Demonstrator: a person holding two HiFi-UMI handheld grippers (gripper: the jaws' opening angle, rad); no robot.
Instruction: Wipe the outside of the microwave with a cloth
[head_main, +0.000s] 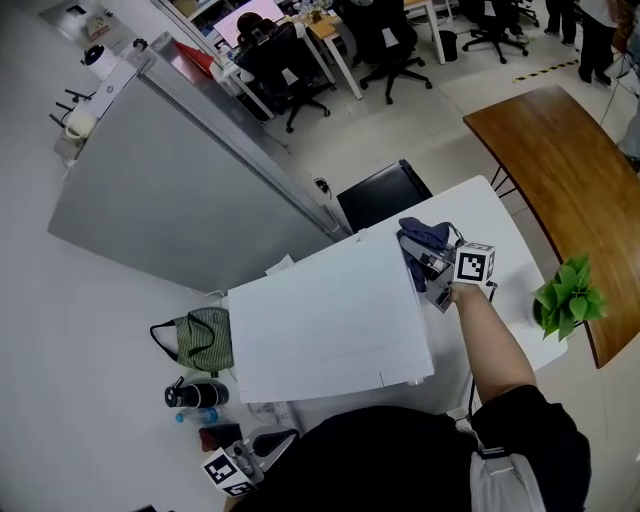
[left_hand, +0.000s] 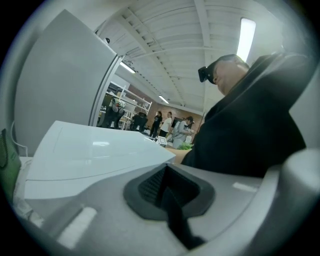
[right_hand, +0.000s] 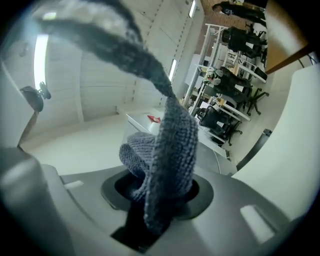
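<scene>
An open office is shown. Beyond the grey partition (head_main: 170, 200), black swivel chairs (head_main: 285, 65) are placed at light desks (head_main: 325, 28). Right of the partition a long wooden table (head_main: 560, 170) is seen. Strip lights (left_hand: 246, 37) are fixed to the ceiling above the partition.

My right arm (head_main: 492, 340) reaches forward, the forearm bare below a black sleeve (head_main: 528, 432). My right gripper (head_main: 432, 270) has its jaws clamped on the cloth (right_hand: 170, 145), which bunches up out of them. My left gripper (head_main: 240, 468) sits low, close against my body, jaws pressed together with nothing between them.
</scene>
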